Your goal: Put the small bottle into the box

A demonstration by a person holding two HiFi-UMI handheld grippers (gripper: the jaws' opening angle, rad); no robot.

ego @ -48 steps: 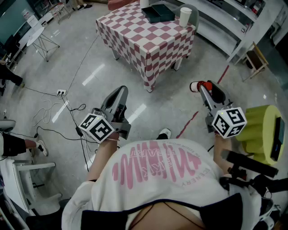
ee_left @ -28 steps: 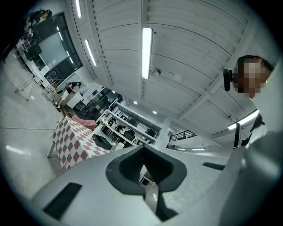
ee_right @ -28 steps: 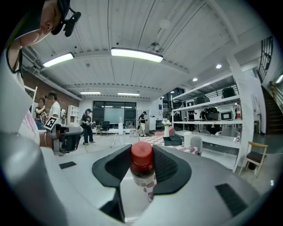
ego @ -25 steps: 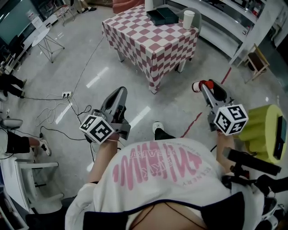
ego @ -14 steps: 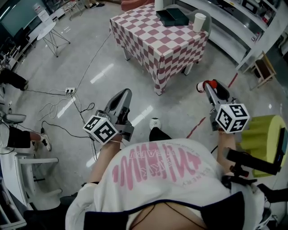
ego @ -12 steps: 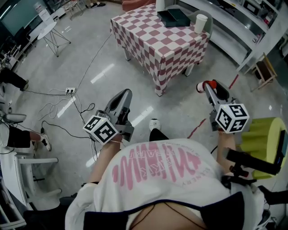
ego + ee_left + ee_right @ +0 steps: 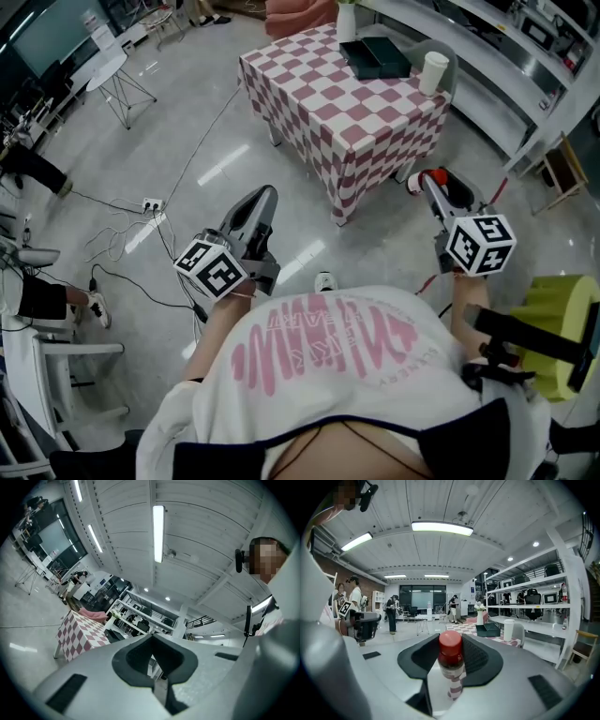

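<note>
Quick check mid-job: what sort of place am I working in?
Probably an open lab or workshop: long shelves of gear along a wall, cables and a power strip loose on the polished floor, a checkered table standing alone.

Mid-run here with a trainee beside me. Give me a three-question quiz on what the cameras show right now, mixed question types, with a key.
1. True or false: the small bottle already lies in the box.
2. Multiple choice: what stands between the jaws of the right gripper? A. nothing. B. the small bottle. C. the rim of the box.
3. Fill the gap: the left gripper is empty and its jaws are ____.

Key: 1 false, the bottle is off the table and the box sits on top of it. 2 B. 3 shut.
</note>
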